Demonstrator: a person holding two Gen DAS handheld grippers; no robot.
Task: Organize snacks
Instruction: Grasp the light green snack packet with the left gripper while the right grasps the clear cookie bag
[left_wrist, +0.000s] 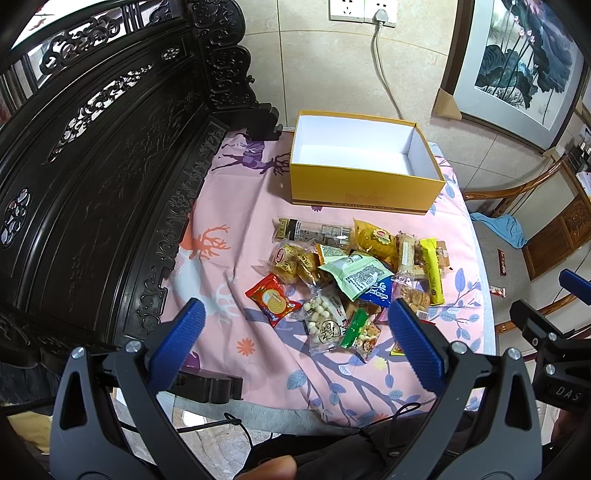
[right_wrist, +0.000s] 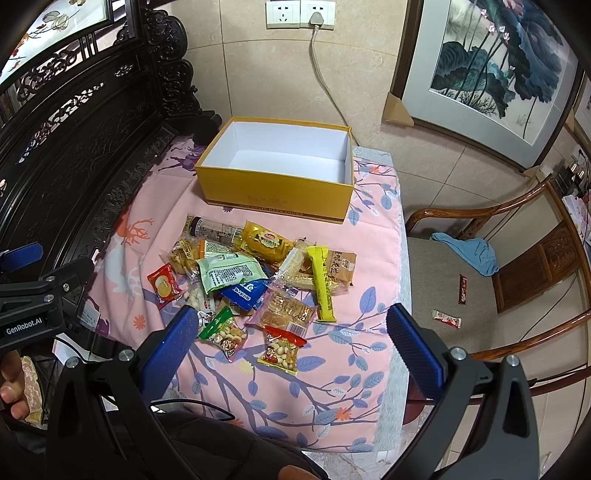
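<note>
Both tools hover at the near edge of the worktop (right_wrist: 373, 236), which is draped in a pink leaf-and-deer cloth, and nothing has been picked up yet. The left hand-held gripper (left_wrist: 295, 321) has its blue jaws spread wide and empty; the right hand-held gripper (right_wrist: 291, 328) is equally wide and empty.

The snack pile (right_wrist: 255, 273) lies mid-cloth, just ahead of both tools, and the open yellow box (right_wrist: 275, 195), white inside and holding nothing, stands beyond it at the far side. So every packet must travel away from the person, over the heap.

The peanut packet with red top (right_wrist: 281, 349) sits apart from the heap, nearest the right tool and almost centred between its jaws, its long axis running near to far. The green-edged nut packet (right_wrist: 222, 332) lies just left of it, tilted. The white-ball sweets packet (left_wrist: 325, 321) lies between the left jaws, though I judge it partly overlapped by neighbours.
</note>
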